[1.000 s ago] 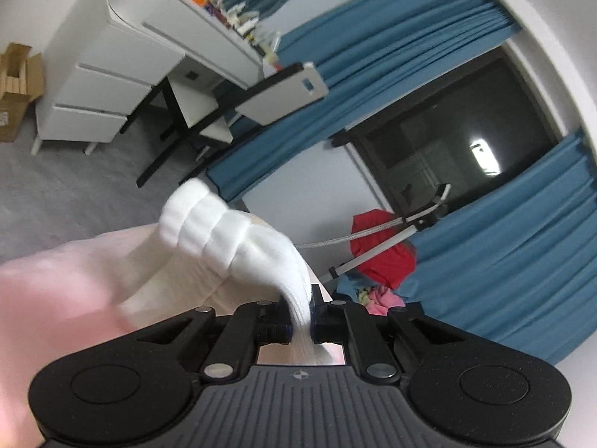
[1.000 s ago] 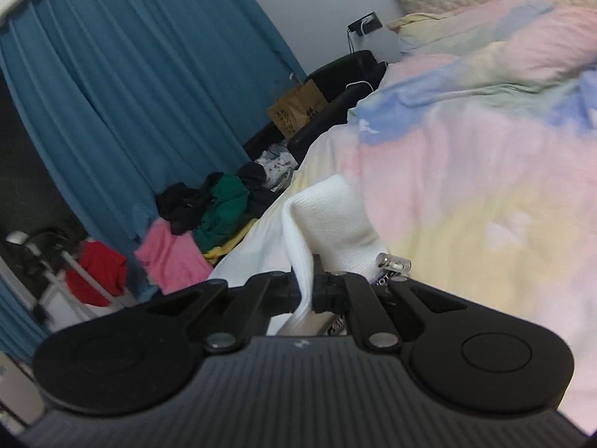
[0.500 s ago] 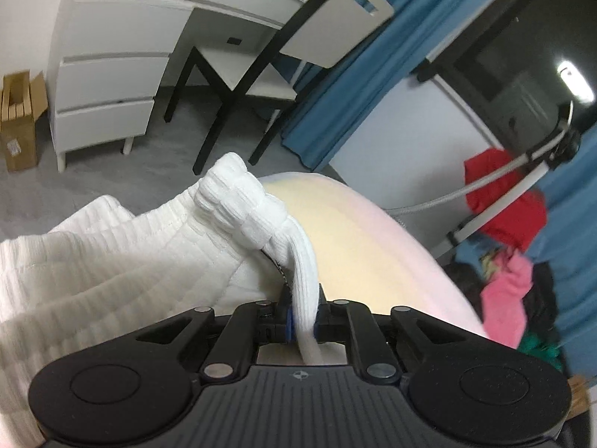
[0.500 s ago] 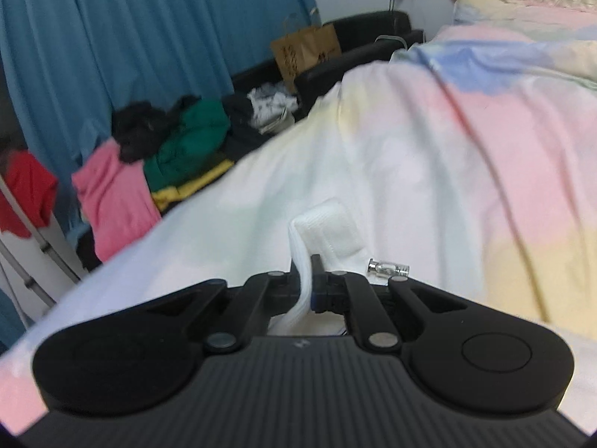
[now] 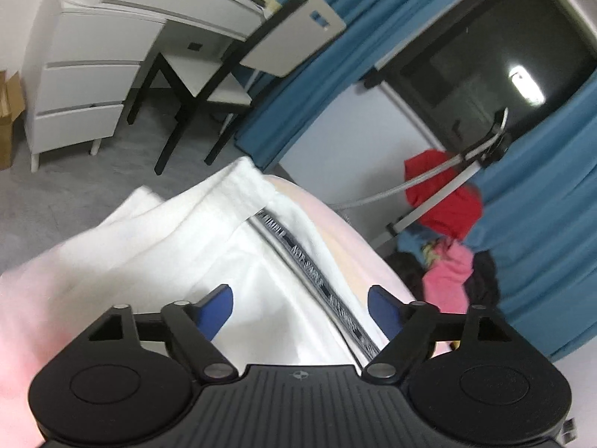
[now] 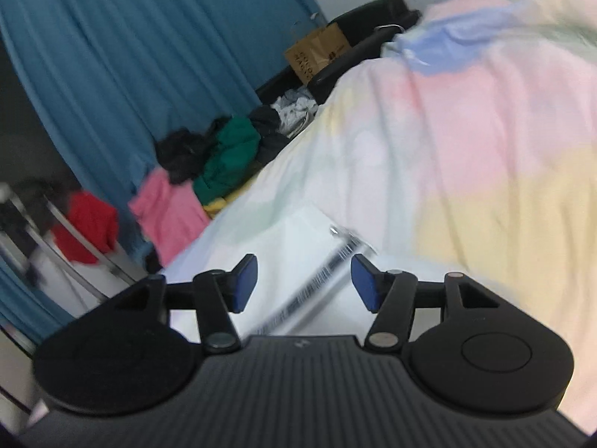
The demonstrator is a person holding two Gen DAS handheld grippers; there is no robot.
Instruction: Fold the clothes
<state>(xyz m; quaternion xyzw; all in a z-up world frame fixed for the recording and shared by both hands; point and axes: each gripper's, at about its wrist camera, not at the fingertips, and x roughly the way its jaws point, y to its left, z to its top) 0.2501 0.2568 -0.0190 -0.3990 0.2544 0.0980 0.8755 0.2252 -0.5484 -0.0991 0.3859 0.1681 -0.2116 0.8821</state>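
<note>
While both pairs of blue-padded fingers stand spread wide with nothing between them, the white garment [image 5: 209, 261] lies flat on the pastel bedspread [image 6: 485, 142], below and ahead of each tool. From the left wrist view, the left gripper [image 5: 300, 308] hovers over the cloth, its fingers [image 5: 216, 308] parted on either side of a dark printed band [image 5: 309, 268] that runs lengthwise down the fabric; the lettering on it is too blurred to read. The garment's thick ribbed edge [image 5: 242, 183] lies at the far end, near the edge of the bed, with grey floor beyond. Further off stand a white desk with drawers [image 5: 82, 74], a black-framed chair with a white seat and back [image 5: 238, 74], blue curtains [image 5: 541, 224] around a dark window, and a drying rack [image 5: 440, 183] with a red garment [image 5: 444, 194] draped on it; a pink garment [image 5: 447, 272] lies in a pile below. From the right wrist view, the right gripper [image 6: 304, 283] is likewise held wide over the white garment [image 6: 283, 246], whose corner rests on the bedspread, and a motion-blurred band [image 6: 321, 280] crosses between the pads [image 6: 244, 280] toward a small metal fitting [image 6: 343, 233] at its end. Beside the bed sits a heap of clothes [image 6: 224, 153] in green, black and pink against the curtain, with a brown paper bag [image 6: 317, 56] on a black couch [image 6: 354, 41] behind.
</note>
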